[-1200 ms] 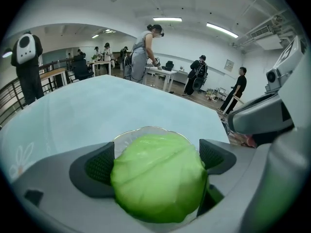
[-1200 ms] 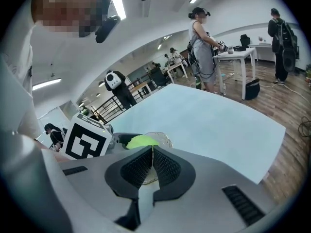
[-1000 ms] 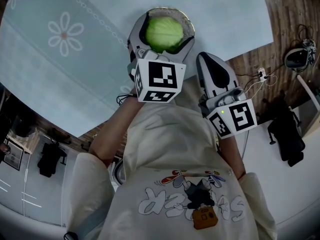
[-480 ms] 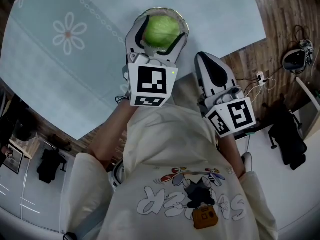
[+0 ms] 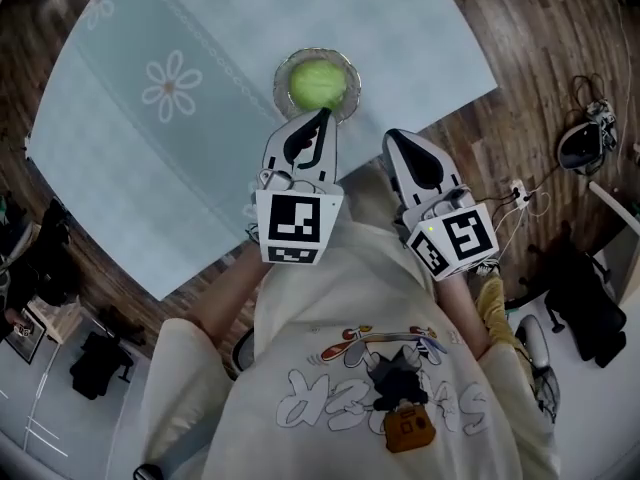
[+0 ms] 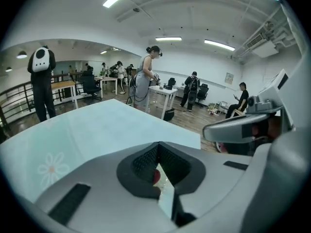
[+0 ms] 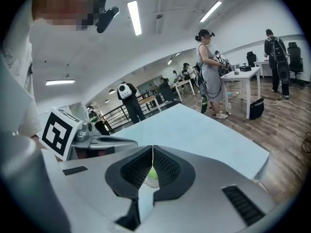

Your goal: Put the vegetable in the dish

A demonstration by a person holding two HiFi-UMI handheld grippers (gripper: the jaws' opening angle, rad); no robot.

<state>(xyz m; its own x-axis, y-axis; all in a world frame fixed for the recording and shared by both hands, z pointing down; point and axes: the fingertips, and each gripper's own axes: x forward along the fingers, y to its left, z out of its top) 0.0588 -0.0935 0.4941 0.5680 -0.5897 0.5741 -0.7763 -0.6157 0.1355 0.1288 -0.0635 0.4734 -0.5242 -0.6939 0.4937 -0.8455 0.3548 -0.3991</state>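
A pale green cabbage (image 5: 317, 81) lies in a small glass dish (image 5: 281, 88) near the front edge of the table in the head view. My left gripper (image 5: 322, 116) hangs just short of the dish, above its near rim. Its jaws have just been closing and now meet with nothing between them (image 6: 158, 145). My right gripper (image 5: 391, 136) is beside it to the right, over the table's edge, shut and empty (image 7: 152, 149). A sliver of the green cabbage (image 7: 152, 173) shows through the gap behind its jaws.
The table (image 5: 230, 28) wears a light blue cloth with daisy prints (image 5: 170, 85). Wooden floor (image 5: 520, 58) lies to the right, with cables and a headset (image 5: 582, 143). Several people (image 6: 144, 79) and desks stand far off in the room.
The left gripper stood open around the cabbage in the dish; it has drawn back and up and its jaws have shut empty. The right gripper has risen too. The cabbage stays in the dish.
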